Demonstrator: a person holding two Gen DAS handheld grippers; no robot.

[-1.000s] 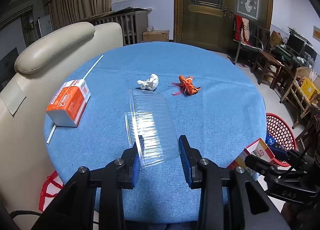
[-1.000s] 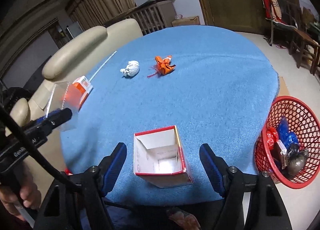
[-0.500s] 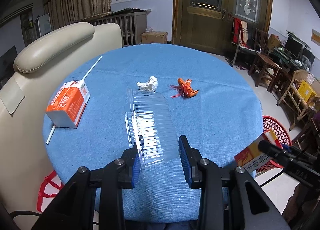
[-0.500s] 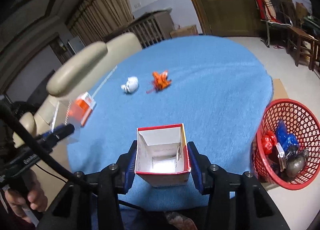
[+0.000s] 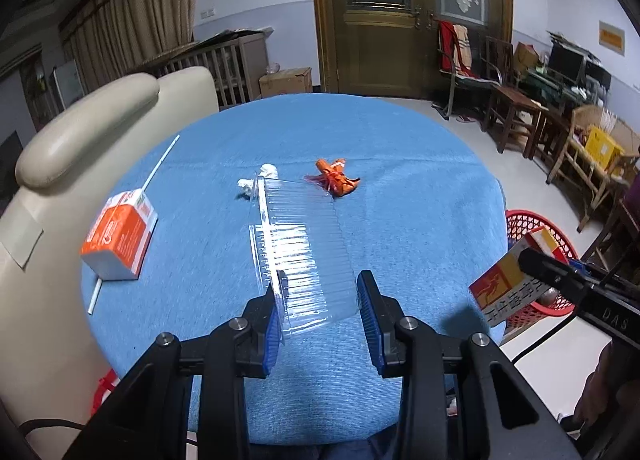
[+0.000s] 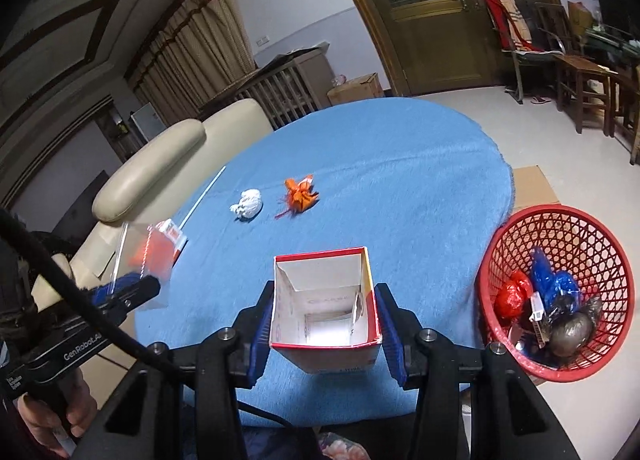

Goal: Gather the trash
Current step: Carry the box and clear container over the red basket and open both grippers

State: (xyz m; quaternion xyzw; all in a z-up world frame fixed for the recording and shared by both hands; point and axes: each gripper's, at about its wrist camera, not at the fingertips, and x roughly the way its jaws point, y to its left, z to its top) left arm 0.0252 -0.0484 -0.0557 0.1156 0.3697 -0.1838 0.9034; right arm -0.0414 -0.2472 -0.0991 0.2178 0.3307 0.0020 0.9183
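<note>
My left gripper (image 5: 320, 300) is shut on a ribbed clear plastic container (image 5: 304, 244) and holds it tilted above the blue table (image 5: 420, 228). My right gripper (image 6: 324, 326) is shut on an open red-and-white carton (image 6: 324, 296), whose open top faces the camera, above the table's near edge. In the left wrist view that carton (image 5: 508, 280) hangs in front of the red basket (image 5: 532, 220). A white paper wad (image 5: 260, 182), an orange wrapper (image 5: 336, 180), an orange-and-white carton (image 5: 120, 236) and a white straw (image 5: 160, 164) lie on the table.
The red mesh basket (image 6: 556, 210) stands on the floor right of the table and holds several bits of trash. A cream armchair (image 5: 80, 128) presses against the table's left side. Wooden chairs (image 5: 516, 108) and a door stand further back.
The right gripper's jaws closed onto the red-and-white carton and lifted it off the cloth, toward the basket side. The left gripper kept its hold on the clear container and drifted a little.
</note>
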